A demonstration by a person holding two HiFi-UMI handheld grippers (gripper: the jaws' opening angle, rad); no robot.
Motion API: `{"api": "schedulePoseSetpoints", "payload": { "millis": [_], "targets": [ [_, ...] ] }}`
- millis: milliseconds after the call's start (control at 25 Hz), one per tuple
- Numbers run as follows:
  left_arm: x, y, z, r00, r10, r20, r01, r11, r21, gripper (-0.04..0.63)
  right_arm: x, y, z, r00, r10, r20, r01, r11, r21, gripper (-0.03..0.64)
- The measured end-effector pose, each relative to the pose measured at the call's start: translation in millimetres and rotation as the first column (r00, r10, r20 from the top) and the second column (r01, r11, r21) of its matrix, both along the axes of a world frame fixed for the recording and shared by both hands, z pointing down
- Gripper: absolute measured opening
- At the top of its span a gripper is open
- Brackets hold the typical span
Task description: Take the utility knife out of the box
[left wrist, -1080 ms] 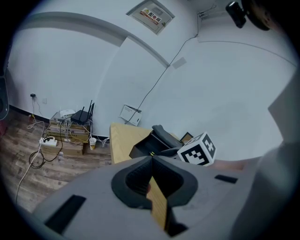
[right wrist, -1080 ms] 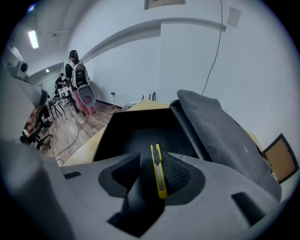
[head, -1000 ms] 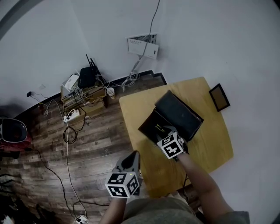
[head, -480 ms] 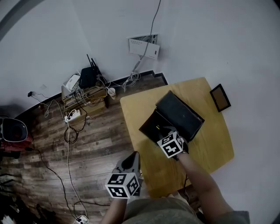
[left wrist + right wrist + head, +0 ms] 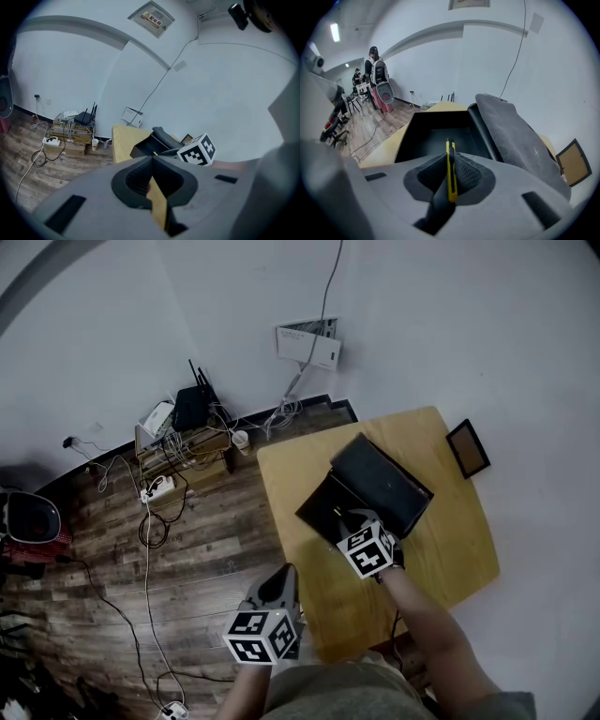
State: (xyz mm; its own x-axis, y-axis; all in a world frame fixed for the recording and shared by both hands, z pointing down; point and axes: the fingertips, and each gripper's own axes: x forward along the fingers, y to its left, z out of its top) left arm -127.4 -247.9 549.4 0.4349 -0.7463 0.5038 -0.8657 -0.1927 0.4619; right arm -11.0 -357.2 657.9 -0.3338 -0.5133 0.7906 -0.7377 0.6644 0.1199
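An open black box (image 5: 321, 505) sits on the yellow table (image 5: 450, 559), its padded lid (image 5: 382, 480) leaning back to the right. My right gripper (image 5: 352, 521) reaches into the box. In the right gripper view the jaws are closing, and the pads (image 5: 464, 174) press on a slim yellow-and-black utility knife (image 5: 450, 176) standing on edge between them, above the box's dark inside (image 5: 433, 136). The lid (image 5: 511, 136) rises at the right. My left gripper (image 5: 281, 585) hangs off the table's near-left edge over the floor, its tips (image 5: 152, 159) together with nothing in them.
A small framed picture (image 5: 468, 448) leans by the wall beyond the table. A low shelf with a router (image 5: 192, 407), cables and a paper cup (image 5: 240, 439) stands on the wood floor to the left. People (image 5: 377, 77) stand far off across the room.
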Motion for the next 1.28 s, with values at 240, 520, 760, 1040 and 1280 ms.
{"api": "schedulePoseSetpoints", "payload": {
  "millis": [240,520,760,1040,1280],
  "targets": [
    [10,13,-13,1.000,-0.001,0.003,0.001,1.000,0.021,0.005,3,13,-33,0.999,-0.001,0.038,-0.001,0.999,0.054,0.040],
    [22,35,-32,1.000,-0.016,0.005,0.015,0.998,0.057,0.004,8,40,-79,0.994,0.002,0.107,-0.016,0.991,0.130,0.040],
    [35,59,-46,1.000,-0.023,0.007,0.022,0.996,0.086,0.003,18,74,-119,0.983,0.004,0.182,-0.042,0.978,0.203,0.040],
    [53,91,-62,1.000,-0.021,0.016,0.019,0.992,0.126,0.003,35,124,-166,0.964,-0.005,0.266,-0.075,0.954,0.290,0.040],
    [69,123,-72,1.000,-0.020,0.024,0.016,0.988,0.154,0.004,48,174,-192,0.947,-0.017,0.322,-0.092,0.942,0.322,0.040]
  ]
}}
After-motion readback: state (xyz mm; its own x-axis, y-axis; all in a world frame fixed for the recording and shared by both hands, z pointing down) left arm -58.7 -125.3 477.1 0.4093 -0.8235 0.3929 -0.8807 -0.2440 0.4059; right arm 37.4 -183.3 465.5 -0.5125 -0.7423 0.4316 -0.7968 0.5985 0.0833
